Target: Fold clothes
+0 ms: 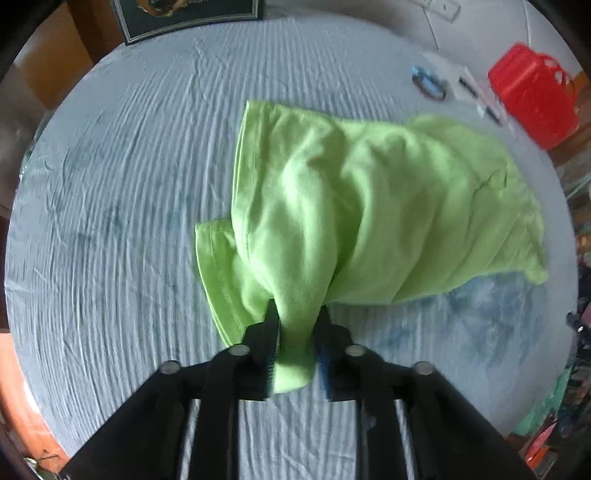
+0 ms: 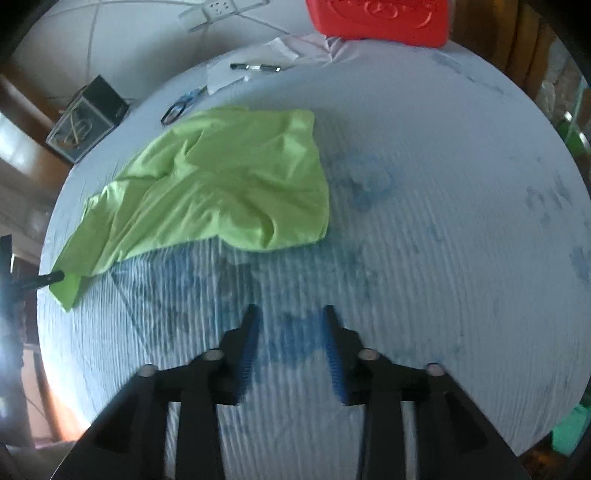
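Pinched between the fingers of my left tongs (image 1: 295, 325), a bunched end of the lime-green shirt (image 1: 369, 206) rises off the pale blue bedsheet (image 1: 110, 221). From there its creased body spreads away to the far right, one hemmed sleeve lying flat just left of the grip. My right tongs (image 2: 291, 314) hang spread wide over bare, blue-stained sheet, holding nothing, the shirt (image 2: 221, 177) lying to their far left. At the far edge sit a red plastic box (image 2: 376, 18), lid on, plus scissors (image 2: 181, 105), a pen (image 2: 255, 67) and papers (image 2: 221, 75).
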